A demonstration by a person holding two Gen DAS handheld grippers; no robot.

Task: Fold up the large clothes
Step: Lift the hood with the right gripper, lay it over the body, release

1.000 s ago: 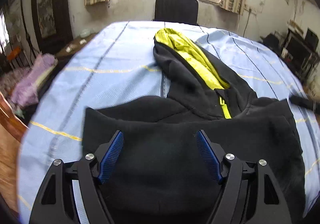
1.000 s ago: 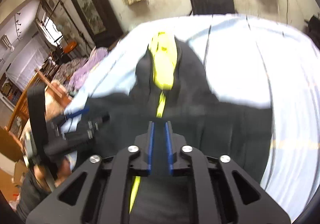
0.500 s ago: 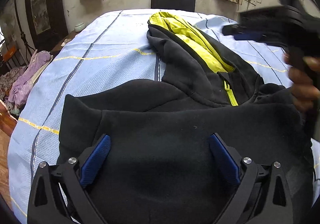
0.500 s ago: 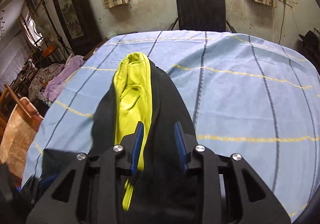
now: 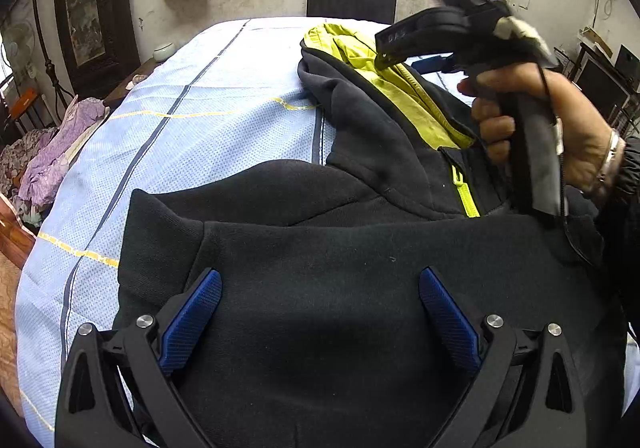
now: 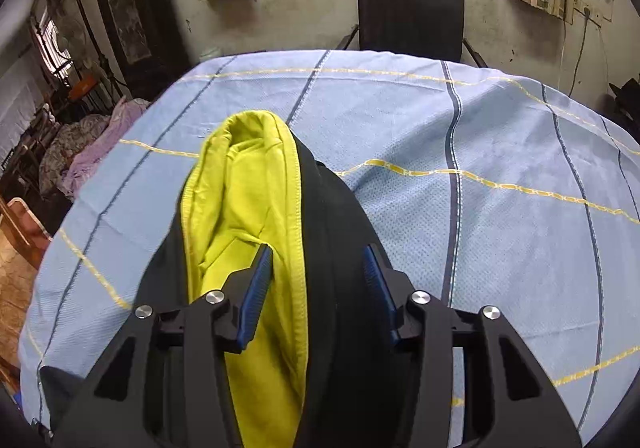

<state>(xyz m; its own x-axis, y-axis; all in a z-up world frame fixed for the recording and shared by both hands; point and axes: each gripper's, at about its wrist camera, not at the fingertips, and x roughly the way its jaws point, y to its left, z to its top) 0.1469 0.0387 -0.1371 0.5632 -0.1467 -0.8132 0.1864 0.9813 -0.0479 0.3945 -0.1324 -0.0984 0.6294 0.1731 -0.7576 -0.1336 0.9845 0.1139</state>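
Observation:
A black hoodie (image 5: 360,280) with a lime-yellow lined hood (image 5: 384,88) and yellow zipper lies on the blue checked table cover (image 5: 192,136). Its sleeves are folded across the body. My left gripper (image 5: 320,308) is open, hovering over the folded black body near the table's front. My right gripper (image 6: 318,280) is open above the hood (image 6: 244,208); one finger is over the yellow lining, the other over the black outer edge. In the left wrist view the right gripper (image 5: 404,56), held by a hand, hangs over the hood.
A black chair (image 6: 412,12) stands behind the table under the window. Purple and patterned clothes (image 5: 60,152) lie on furniture to the left. A small white bowl (image 5: 164,50) sits on a dark cabinet at the back left. Electronics stand at the far right.
My right gripper moved forward from the hoodie's zipper area to the hood and opened from nearly shut. My left gripper opened wider and stayed over the folded body.

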